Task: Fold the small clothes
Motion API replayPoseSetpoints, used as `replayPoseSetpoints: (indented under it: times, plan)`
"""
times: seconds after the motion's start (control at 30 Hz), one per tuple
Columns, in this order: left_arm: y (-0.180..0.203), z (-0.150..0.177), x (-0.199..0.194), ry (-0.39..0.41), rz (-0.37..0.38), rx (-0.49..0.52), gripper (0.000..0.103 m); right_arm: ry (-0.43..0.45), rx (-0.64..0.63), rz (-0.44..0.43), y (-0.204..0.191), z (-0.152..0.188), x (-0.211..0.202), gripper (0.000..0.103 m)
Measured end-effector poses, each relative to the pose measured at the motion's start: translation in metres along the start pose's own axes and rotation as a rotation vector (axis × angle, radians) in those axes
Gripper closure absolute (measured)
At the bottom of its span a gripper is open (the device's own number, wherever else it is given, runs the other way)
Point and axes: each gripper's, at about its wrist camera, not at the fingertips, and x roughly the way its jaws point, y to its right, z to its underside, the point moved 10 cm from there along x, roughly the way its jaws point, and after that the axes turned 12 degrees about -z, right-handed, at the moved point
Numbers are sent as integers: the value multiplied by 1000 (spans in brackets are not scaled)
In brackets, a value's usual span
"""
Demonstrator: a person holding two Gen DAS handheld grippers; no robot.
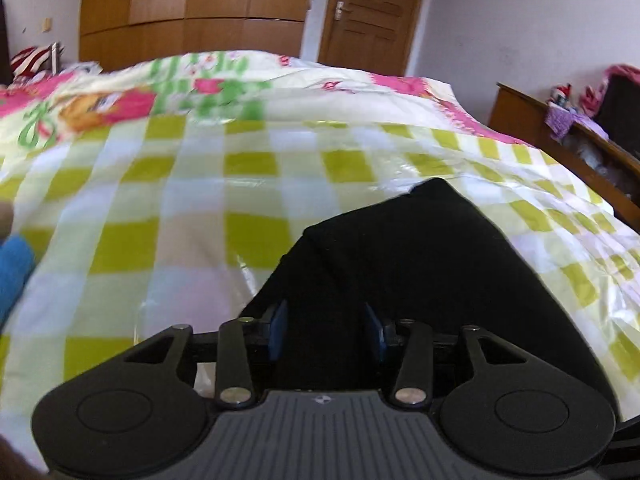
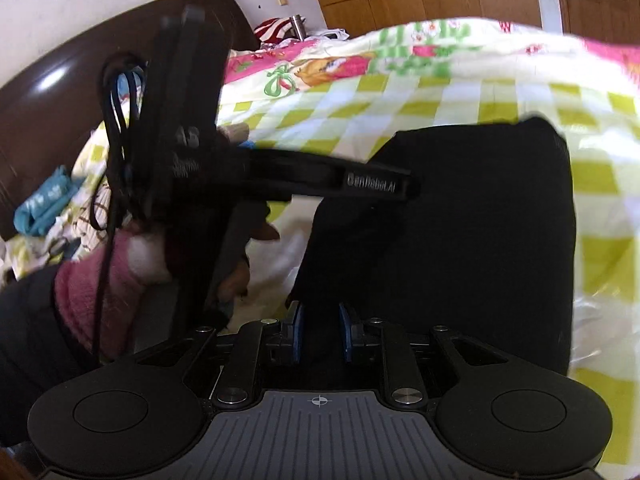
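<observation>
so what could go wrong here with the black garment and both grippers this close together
1. The left hand-held gripper has the black garment between its blue pads, which stand apart; the cloth may slip free.
2. In the right wrist view the left gripper's body crosses just ahead of the right hand-held gripper, so they could knock together.
3. The glossy checked bed cover looks slick, so the garment might slide instead of creasing.

Right claw over black garment, bed.

Left tool jaws parted; right tool jaws narrowly apart, both angled down.
</observation>
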Motion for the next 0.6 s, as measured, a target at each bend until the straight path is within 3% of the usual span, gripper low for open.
replayPoseSetpoints:
  times: [0.17,0.3,0.4,0.5,0.6]
  plan:
    - [6,-11,-12,-2,-30,16,44,33,45,-21,2,-6,-10,85]
    - [8,-22,-48,43,-24,-5,46,158,170,-19,16,-8,-65,82]
    - [11,-18,-81,76,-11,-23,46,242,208,44,31,0,-103,82]
    - [23,2,-103,64,32,-16,46,218,224,87,40,13,-103,82]
    - [34,36,-93,-35,-14,75,45,170,166,132,38,22,-88,82]
